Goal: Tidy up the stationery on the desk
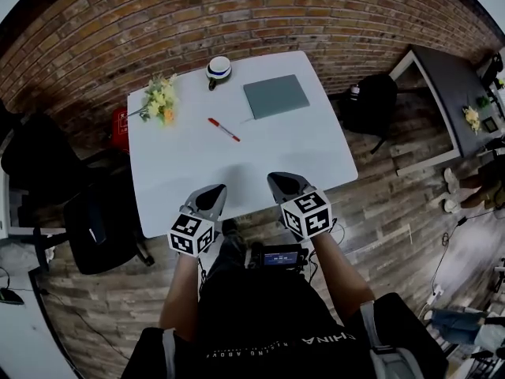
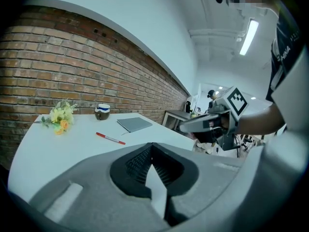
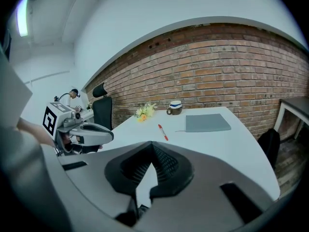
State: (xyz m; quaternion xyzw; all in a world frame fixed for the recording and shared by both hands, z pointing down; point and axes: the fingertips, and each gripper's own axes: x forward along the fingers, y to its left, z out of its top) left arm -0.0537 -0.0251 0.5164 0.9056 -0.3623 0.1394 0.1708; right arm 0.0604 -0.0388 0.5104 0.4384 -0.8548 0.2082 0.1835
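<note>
A red pen [image 1: 223, 129] lies on the white desk [image 1: 237, 168], left of a closed grey notebook [image 1: 275, 96]. My left gripper [image 1: 213, 191] and right gripper [image 1: 279, 181] hover side by side over the desk's near edge, well short of the pen. Both are shut with nothing in them. In the left gripper view the jaws [image 2: 152, 146] meet at their tips, with the pen [image 2: 110, 138] and notebook [image 2: 134, 124] far ahead. The right gripper view shows its jaws [image 3: 152, 146] closed the same way, pen [image 3: 162, 132] and notebook [image 3: 207, 123] beyond.
A cup [image 1: 218, 69] stands at the desk's far edge and a bunch of yellow flowers [image 1: 160, 99] lies at the far left. A brick wall runs behind. A black chair [image 1: 102, 227] stands left of the desk, another chair [image 1: 371, 101] and a second desk [image 1: 454, 85] to the right.
</note>
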